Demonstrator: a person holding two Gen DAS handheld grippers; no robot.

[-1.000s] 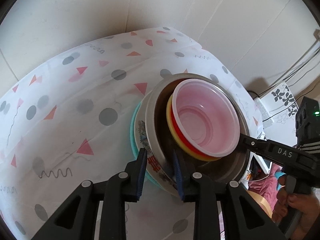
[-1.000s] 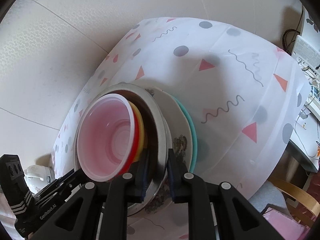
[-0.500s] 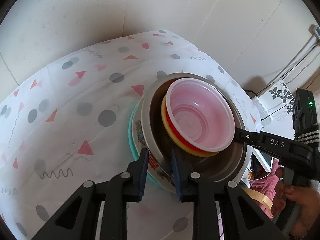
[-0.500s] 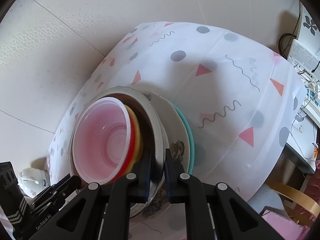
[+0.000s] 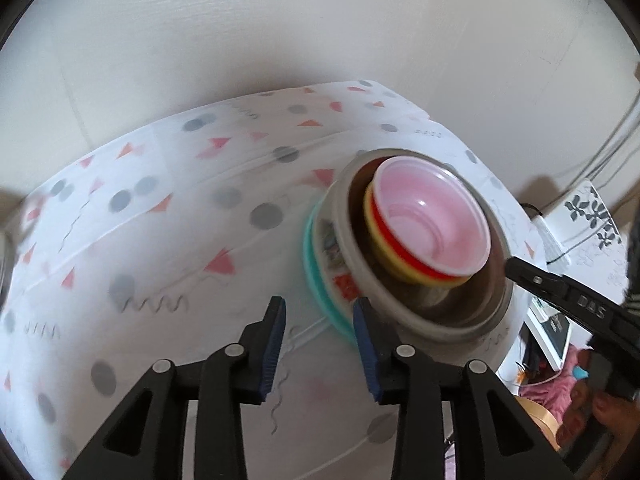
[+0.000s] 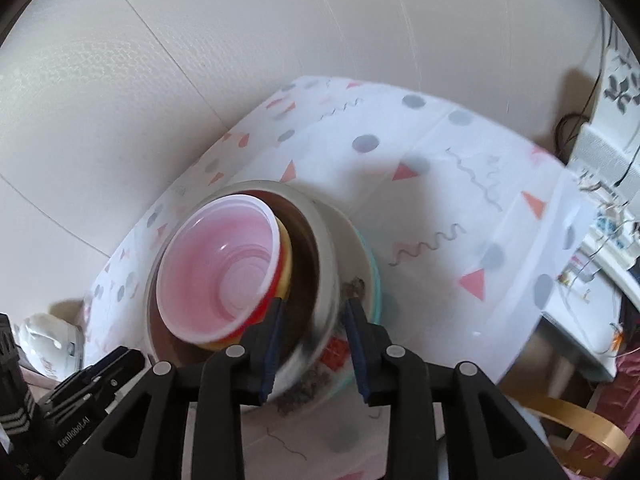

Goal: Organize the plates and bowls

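Observation:
A stack of dishes stands on the patterned tablecloth (image 5: 168, 216). A teal plate (image 5: 310, 264) lies at the bottom, a printed plate (image 5: 336, 264) on it, then a steel bowl (image 5: 384, 300) with yellow, red and translucent pink bowls (image 5: 432, 220) nested inside. My left gripper (image 5: 320, 344) is open, just left of the stack and apart from it. My right gripper (image 6: 312, 336) is open, its jaws either side of the steel bowl's (image 6: 320, 264) rim. The pink bowl (image 6: 224, 264) shows there too.
A white wall stands behind the table. White shelves with cables (image 6: 600, 184) stand at the right. A white appliance (image 6: 44, 340) sits at the far left edge in the right wrist view. A wooden chair back (image 6: 580, 424) is below the table edge.
Both grippers have opened and let go of the stack's rim. The left gripper has drawn back to the left, off the plates. The stack now rests on the table.

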